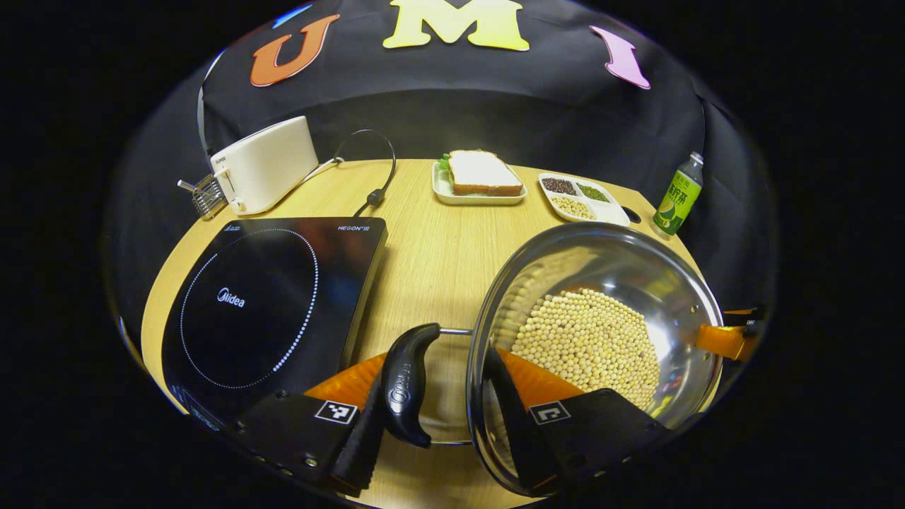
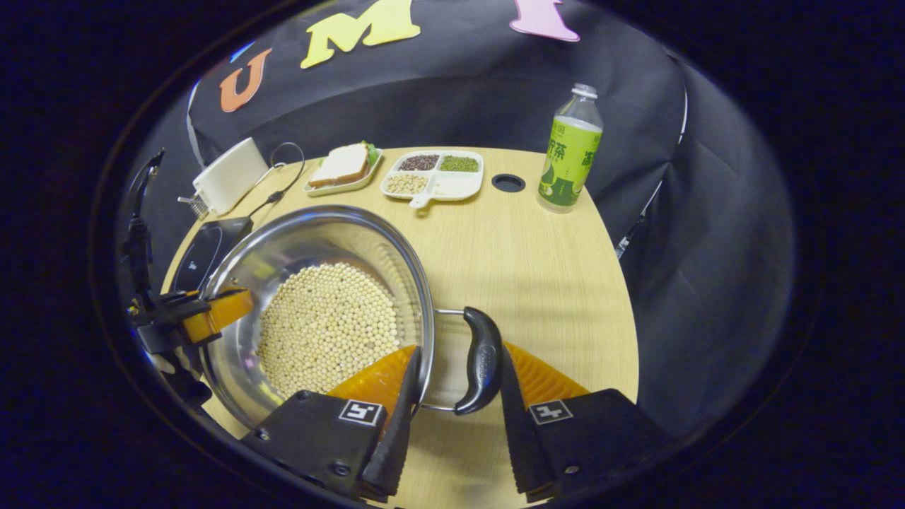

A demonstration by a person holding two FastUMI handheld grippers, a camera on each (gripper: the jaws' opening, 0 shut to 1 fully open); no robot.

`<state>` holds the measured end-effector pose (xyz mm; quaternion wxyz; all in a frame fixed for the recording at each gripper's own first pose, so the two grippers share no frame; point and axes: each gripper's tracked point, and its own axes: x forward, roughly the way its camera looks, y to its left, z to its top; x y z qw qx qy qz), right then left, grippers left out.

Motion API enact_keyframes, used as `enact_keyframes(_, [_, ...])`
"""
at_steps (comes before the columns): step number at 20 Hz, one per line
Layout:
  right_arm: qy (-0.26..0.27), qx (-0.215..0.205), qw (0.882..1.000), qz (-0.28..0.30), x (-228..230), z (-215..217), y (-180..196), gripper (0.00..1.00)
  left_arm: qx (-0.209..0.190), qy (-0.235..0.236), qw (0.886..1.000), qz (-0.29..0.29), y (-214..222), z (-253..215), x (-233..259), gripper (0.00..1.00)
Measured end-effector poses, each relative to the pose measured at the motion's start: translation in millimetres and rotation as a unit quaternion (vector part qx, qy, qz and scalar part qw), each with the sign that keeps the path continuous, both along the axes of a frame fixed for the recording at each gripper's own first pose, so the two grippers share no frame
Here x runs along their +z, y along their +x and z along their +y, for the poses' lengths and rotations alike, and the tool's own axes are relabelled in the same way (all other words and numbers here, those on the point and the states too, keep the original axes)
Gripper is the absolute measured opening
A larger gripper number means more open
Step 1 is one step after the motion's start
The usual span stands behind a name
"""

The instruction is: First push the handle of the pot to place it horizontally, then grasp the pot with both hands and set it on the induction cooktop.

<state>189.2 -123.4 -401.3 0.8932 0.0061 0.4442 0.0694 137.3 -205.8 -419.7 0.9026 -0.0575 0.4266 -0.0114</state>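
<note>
Now both grippers, left gripper (image 1: pixel 431 417) and right gripper (image 2: pixel 452 417), straddle the handles (image 1: pixel 410 385) half-open, unclamped; the bean-laden steel pot (image 1: pixel 629 283) looks heavy and slick.

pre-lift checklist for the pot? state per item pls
1. Left gripper around left handle: ok, one finger outside the handle, the other inside the pot.
2. Right gripper around right handle: ok, same straddle.
3. Both fingers pressing on each handle: cannot tell.
4. Cooktop bare: ok.
5. Path from pot to cooktop: ok, bare table between them.
6. Spill risk: not ok, beans lie loose in the pot, no lid; keep it level.
</note>
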Motion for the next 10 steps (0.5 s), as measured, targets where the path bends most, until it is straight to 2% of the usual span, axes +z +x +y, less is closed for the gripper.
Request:
enact_keyframes(5, [0.006, -0.004, 1.000, -0.016, 15, 8, 0, 0.53, -0.007, 0.002, 1.000, -0.011, 5, 10, 17, 0.72])
enact_keyframes(10, [0.016, -0.009, 1.000, -0.025, 37, 30, -3, 0.53, -0.010, 0.007, 1.000, -0.026, 10, 33, 40, 0.72])
